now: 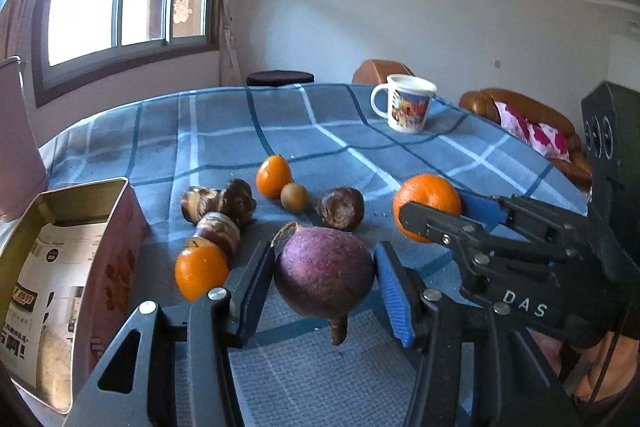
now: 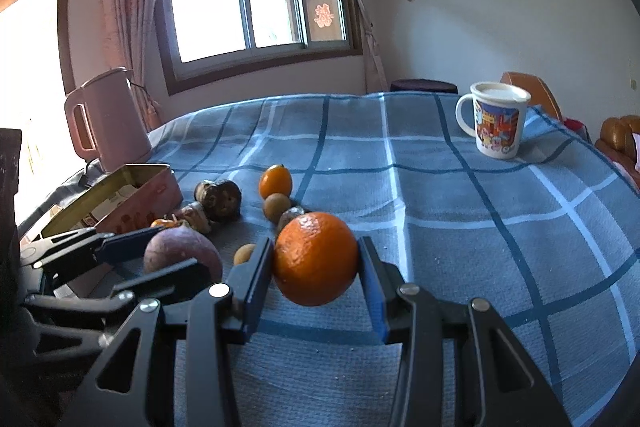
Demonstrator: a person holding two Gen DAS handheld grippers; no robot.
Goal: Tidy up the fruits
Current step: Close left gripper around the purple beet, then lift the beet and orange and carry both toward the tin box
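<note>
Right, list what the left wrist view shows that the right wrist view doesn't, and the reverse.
Only the left wrist view: the inside of the open tin box, with printed packets in it, a speaker at the right edge, and the purple root's tail.

Only the right wrist view: the whole pink kettle with its handle, and a small brown fruit near the left finger.

Both: the left hand-held gripper shut on the purple root, the right hand-held gripper shut on the large orange, the mug, the checked cloth.

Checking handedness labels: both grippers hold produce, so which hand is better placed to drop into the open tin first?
Left. Its gripper, holding the purple root, sits nearest the tin.
</note>
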